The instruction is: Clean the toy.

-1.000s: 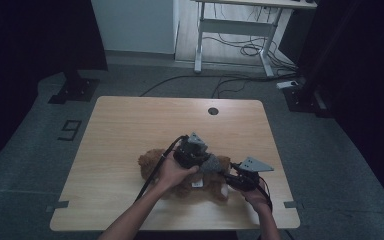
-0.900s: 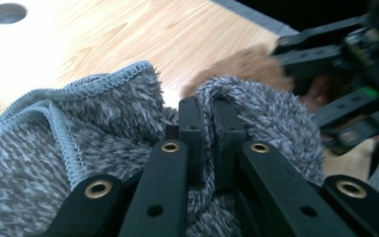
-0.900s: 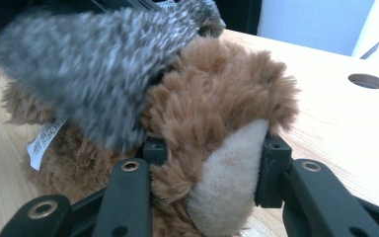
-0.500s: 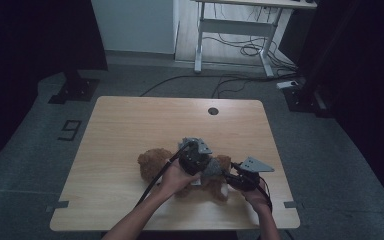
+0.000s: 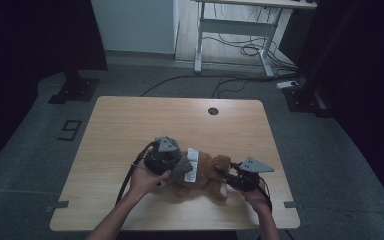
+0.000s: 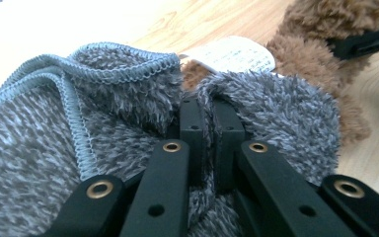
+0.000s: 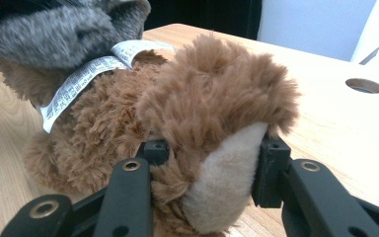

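Observation:
A brown plush toy (image 5: pixel 207 172) lies on the wooden table (image 5: pixel 180 120) near its front edge, with a white label (image 5: pixel 192 162) across its body. A grey fuzzy garment (image 5: pixel 182 167) covers its left part. My left gripper (image 5: pixel 179 166) is shut on a fold of that grey garment (image 6: pixel 39 138); the jaws (image 6: pixel 205 116) meet with fabric between them. My right gripper (image 5: pixel 223 175) comes in from the right and is shut on the toy's tan-soled foot (image 7: pixel 222 182). The brown toy (image 7: pixel 202 94) and the label (image 7: pixel 79 79) lie just behind it.
A round cable hole (image 5: pixel 213 110) sits at the table's far side. Behind the table stands a white desk frame (image 5: pixel 235 30) with cables on the floor. A dark stand base (image 5: pixel 72 90) is at the back left.
My left gripper has moved left with the grey garment, uncovering the white label and more brown fur. The right gripper has kept still on the foot.

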Demonstrator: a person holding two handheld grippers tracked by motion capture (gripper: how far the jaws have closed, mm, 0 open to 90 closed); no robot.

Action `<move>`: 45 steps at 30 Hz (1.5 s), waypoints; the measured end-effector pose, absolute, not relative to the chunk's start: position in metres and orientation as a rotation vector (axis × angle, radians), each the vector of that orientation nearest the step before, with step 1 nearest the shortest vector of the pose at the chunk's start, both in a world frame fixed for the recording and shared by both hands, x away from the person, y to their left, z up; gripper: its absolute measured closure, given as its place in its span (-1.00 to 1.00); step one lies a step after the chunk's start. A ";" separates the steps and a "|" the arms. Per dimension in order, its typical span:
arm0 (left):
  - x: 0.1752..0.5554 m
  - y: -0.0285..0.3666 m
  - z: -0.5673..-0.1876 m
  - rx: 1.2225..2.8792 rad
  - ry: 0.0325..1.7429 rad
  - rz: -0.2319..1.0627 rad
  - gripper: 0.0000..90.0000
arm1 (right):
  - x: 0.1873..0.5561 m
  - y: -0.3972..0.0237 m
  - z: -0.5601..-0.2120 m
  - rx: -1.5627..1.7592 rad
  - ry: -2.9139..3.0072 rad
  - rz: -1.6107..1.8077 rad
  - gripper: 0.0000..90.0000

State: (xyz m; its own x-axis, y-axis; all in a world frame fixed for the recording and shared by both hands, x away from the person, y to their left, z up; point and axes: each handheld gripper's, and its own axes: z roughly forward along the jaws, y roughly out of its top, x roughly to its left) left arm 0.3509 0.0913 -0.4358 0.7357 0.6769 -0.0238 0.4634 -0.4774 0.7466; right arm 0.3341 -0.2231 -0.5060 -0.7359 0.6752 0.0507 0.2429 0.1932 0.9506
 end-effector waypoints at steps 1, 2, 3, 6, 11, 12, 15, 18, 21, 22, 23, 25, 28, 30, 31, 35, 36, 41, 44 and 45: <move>0.350 0.092 -0.435 2.155 0.857 0.355 0.90 | 0.334 -0.222 -0.506 0.858 2.094 1.559 0.35; 0.349 0.091 -0.433 2.150 0.852 0.357 0.89 | 0.333 -0.222 -0.505 0.856 2.091 1.557 0.35; 0.348 0.089 -0.431 2.150 0.841 0.355 0.89 | 0.333 -0.221 -0.505 0.850 2.090 1.555 0.35; 0.346 0.076 -0.422 2.145 0.802 0.345 0.89 | 0.332 -0.221 -0.505 0.839 2.084 1.557 0.35; 0.349 0.041 -0.405 2.133 0.735 0.331 0.89 | 0.333 -0.221 -0.505 0.839 2.077 1.564 0.36; 0.350 0.032 -0.403 2.140 0.723 0.334 0.89 | 0.333 -0.220 -0.505 0.837 2.076 1.563 0.36; 0.357 0.008 -0.406 2.182 0.703 0.316 0.89 | 0.332 -0.221 -0.505 0.833 2.075 1.563 0.36; 0.367 -0.009 -0.421 2.238 0.721 0.295 0.89 | 0.332 -0.221 -0.504 0.831 2.071 1.565 0.36; 0.369 -0.011 -0.436 2.238 0.733 0.282 0.89 | 0.333 -0.221 -0.506 0.838 2.080 1.544 0.36; 0.369 -0.008 -0.438 2.230 0.737 0.275 0.90 | 0.333 -0.222 -0.506 0.840 2.083 1.544 0.36; 0.368 -0.005 -0.438 2.222 0.737 0.272 0.90 | 0.333 -0.222 -0.507 0.841 2.082 1.550 0.36; 0.366 0.002 -0.439 2.209 0.739 0.265 0.90 | 0.333 -0.222 -0.507 0.838 2.084 1.558 0.36; 0.362 0.014 -0.437 2.207 0.742 0.283 0.90 | 0.333 -0.222 -0.507 0.830 2.086 1.567 0.36; 0.360 0.023 -0.435 2.209 0.754 0.316 0.90 | 0.334 -0.224 -0.509 0.837 2.081 1.576 0.36; 0.359 0.029 -0.434 2.209 0.763 0.332 0.90 | 0.334 -0.225 -0.509 0.842 2.079 1.579 0.36; 0.362 0.055 -0.433 2.187 0.824 0.350 0.90 | 0.335 -0.226 -0.511 0.855 2.075 1.576 0.36; 0.363 0.061 -0.433 2.180 0.839 0.348 0.90 | 0.335 -0.226 -0.511 0.854 2.076 1.576 0.36; 0.362 0.090 -0.427 2.131 0.880 0.365 0.90 | 0.336 -0.226 -0.511 0.856 2.078 1.581 0.36; 0.363 0.107 -0.422 2.109 0.916 0.397 0.90 | 0.336 -0.226 -0.511 0.859 2.078 1.577 0.36; 0.363 0.113 -0.422 2.102 0.930 0.405 0.90 | 0.336 -0.227 -0.511 0.861 2.079 1.574 0.36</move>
State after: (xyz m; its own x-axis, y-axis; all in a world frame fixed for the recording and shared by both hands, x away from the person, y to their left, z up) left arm 0.3630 0.1131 -0.4222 0.6807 0.7322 -0.0239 0.4816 -0.4227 0.7677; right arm 0.3359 -0.2267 -0.5115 -0.7337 0.6773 0.0539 0.2355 0.1791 0.9552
